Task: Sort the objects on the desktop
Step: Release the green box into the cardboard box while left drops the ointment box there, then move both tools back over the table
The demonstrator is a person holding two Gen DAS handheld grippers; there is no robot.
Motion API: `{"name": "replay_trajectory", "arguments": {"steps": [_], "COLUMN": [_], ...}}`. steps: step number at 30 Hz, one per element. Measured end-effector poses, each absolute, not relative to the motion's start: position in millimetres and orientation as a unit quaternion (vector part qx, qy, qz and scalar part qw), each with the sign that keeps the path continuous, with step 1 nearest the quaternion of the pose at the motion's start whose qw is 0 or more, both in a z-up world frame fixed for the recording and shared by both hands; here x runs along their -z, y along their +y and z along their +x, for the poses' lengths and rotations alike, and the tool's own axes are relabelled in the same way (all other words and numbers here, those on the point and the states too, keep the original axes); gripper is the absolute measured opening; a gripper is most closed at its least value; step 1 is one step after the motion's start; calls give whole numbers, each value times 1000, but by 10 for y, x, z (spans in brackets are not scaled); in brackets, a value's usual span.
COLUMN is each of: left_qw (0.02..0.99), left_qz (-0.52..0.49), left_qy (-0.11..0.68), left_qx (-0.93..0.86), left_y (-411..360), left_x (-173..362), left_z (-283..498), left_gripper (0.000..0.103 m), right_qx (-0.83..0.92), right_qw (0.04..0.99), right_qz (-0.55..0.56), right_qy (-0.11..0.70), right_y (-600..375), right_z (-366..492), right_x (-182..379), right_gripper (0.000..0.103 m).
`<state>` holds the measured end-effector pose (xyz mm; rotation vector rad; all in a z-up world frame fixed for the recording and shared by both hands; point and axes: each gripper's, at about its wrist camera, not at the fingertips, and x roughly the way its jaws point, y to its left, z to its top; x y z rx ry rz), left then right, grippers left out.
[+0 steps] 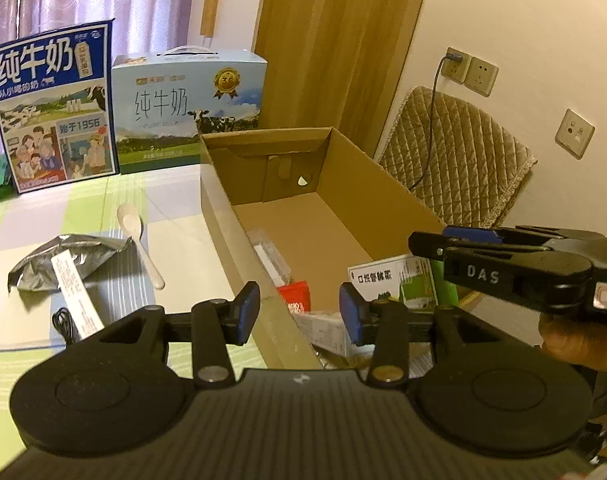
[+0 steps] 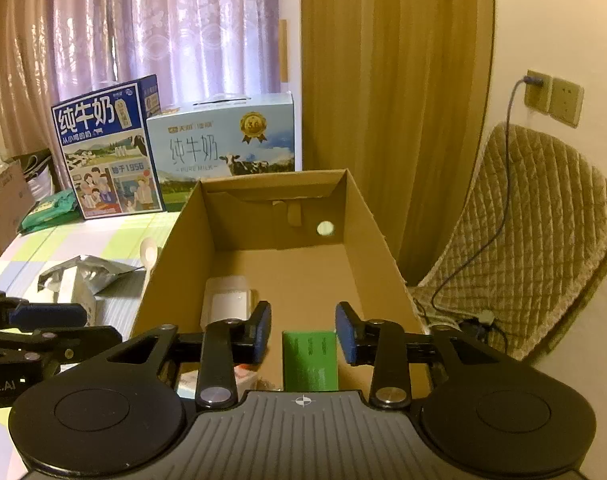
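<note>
An open cardboard box (image 1: 383, 200) (image 2: 171, 248) stands on the table's right side. On its floor lie a clear plastic case (image 2: 227, 300) (image 1: 269, 256), a red packet (image 1: 297, 296) and a green-and-white carton (image 2: 309, 360) (image 1: 395, 280). My right gripper (image 2: 303, 332) (image 1: 427, 244) hovers open over the box's near end, the green carton below its gap and untouched. Left of it, my left gripper (image 1: 299, 312) (image 2: 91, 326) is open and empty above the box's near left wall. On the table to the left rest a silver foil bag (image 1: 63, 260) (image 2: 83, 276) and a white spoon (image 1: 137, 240) (image 2: 149, 250).
Two milk cases (image 1: 55, 108) (image 1: 191, 108) stand at the table's back. A black cable (image 1: 63, 322) lies near the foil bag. Right of the box are a quilted chair (image 2: 523, 260), wall sockets (image 2: 551, 96) and a hanging cord. Green packets (image 2: 47, 212) sit far left.
</note>
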<state>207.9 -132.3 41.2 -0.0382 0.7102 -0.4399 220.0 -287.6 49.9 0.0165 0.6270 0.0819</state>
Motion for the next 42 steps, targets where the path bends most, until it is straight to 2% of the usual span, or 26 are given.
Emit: {"name": "replay_trajectory", "arguments": {"steps": [1, 4, 14, 24, 30, 35, 42], "left_qw": [914, 916, 921, 920, 921, 921, 922], "left_qz": [-20, -26, -57, -80, -91, -100, -109], "left_qy": [344, 342, 341, 357, 361, 363, 363], "left_qx": [213, 209, 178, 141, 116, 98, 76], "left_y": [-1298, -1212, -776, -312, -25, 189, 446], "left_x": [-413, -419, -409, -269, -194, -147, -87], "left_z": [2051, 1964, 1589, 1231, 1048, 945, 899], "left_gripper": [39, 43, 48, 53, 62, 76, 91], "right_qx": [-39, -36, -32, -57, -77, -95, -111], "right_qw": [951, 953, 944, 931, 929, 926, 921], "right_qz": [12, 22, 56, 60, 54, 46, 37], "right_qy": [306, 300, 325, 354, 358, 363, 371], "right_y": [-2880, -2881, -2770, -2486, -2287, -2097, -1895], "right_z": [2164, 1998, 1332, 1048, 980, 964, 984], "right_x": [-516, -534, -302, -175, -163, -143, -95], "right_gripper": [48, 58, 64, 68, 75, 79, 92]}}
